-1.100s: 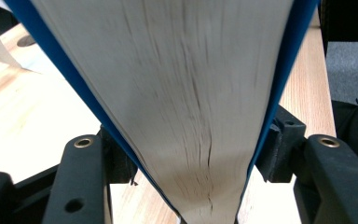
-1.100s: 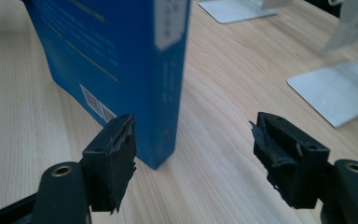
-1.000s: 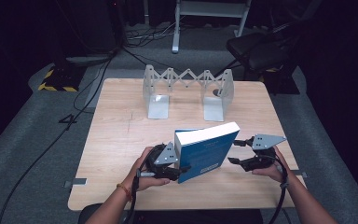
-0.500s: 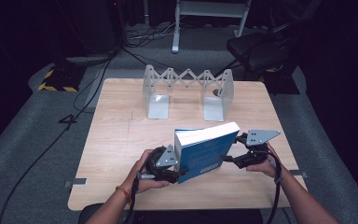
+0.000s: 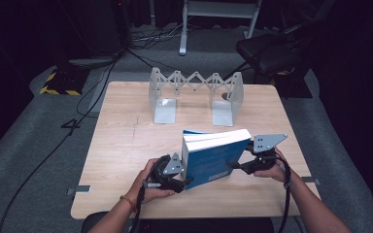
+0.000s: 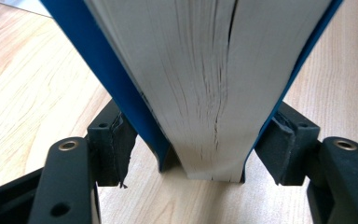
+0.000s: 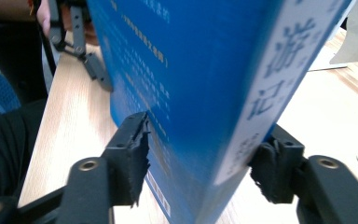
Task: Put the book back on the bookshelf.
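Book's (image 5: 213,158) top edge was cut off in both gripper views; whether the left pads pressed the covers was hard to tell. Thick blue softcover w/ cream page block stood on edge on the pale wood table (image 5: 126,145), near side. Your left gripper (image 5: 187,180) straddled the page end, jaws just been widening. Your right gripper (image 5: 234,165) had moved in vs a sec ago, jaws closing onto the spine end, pads touching both sides.

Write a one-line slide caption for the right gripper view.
Right gripper closing its jaws on the spine end of an upright blue book over a wooden table.
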The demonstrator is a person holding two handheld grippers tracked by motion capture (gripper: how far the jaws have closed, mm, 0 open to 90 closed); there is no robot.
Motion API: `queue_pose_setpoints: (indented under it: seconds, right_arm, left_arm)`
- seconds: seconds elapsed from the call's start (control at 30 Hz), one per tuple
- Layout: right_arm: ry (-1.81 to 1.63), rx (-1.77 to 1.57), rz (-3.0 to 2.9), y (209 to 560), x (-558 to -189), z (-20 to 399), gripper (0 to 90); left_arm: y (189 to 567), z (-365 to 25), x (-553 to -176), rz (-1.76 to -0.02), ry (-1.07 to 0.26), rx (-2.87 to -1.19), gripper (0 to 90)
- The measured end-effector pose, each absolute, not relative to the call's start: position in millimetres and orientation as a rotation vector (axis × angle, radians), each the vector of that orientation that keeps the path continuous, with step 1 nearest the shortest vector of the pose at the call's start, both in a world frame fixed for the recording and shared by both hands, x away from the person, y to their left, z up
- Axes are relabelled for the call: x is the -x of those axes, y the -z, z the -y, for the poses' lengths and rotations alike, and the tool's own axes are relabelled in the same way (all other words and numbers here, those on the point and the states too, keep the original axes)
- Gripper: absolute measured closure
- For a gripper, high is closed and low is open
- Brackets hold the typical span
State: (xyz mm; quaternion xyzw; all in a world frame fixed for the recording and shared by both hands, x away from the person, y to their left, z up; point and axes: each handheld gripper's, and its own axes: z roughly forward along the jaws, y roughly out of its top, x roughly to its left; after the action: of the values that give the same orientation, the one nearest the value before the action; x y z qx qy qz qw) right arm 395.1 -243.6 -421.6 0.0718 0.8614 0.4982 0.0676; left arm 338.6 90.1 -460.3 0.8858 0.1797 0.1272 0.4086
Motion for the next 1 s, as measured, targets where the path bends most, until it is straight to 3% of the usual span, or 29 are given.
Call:
queue_pose_setpoints:
  seconds: [0.23,0.4,0.63,1.0]
  right_arm:
    - [-1.514,-0.135,-2.612,416.5,-382.8,251.0,58.0]
    - [-1.467,-0.120,-2.579,406.6,-369.8,238.9,56.6]
    - [-1.556,-0.153,-2.504,393.5,-362.6,228.7,57.6]
    - [-1.566,-0.259,-2.446,385.6,-357.0,225.4,59.0]
  left_arm:
    - [449.0,-103.5,-348.2,-0.531,-0.352,-2.074,36.9]
    - [440.5,-104.0,-351.7,-0.522,-0.395,-2.042,40.7]
    - [446.0,-90.1,-345.4,-0.484,-0.426,-2.129,32.5]
    - [454.1,-74.6,-347.4,-0.495,-0.513,-2.140,29.2]
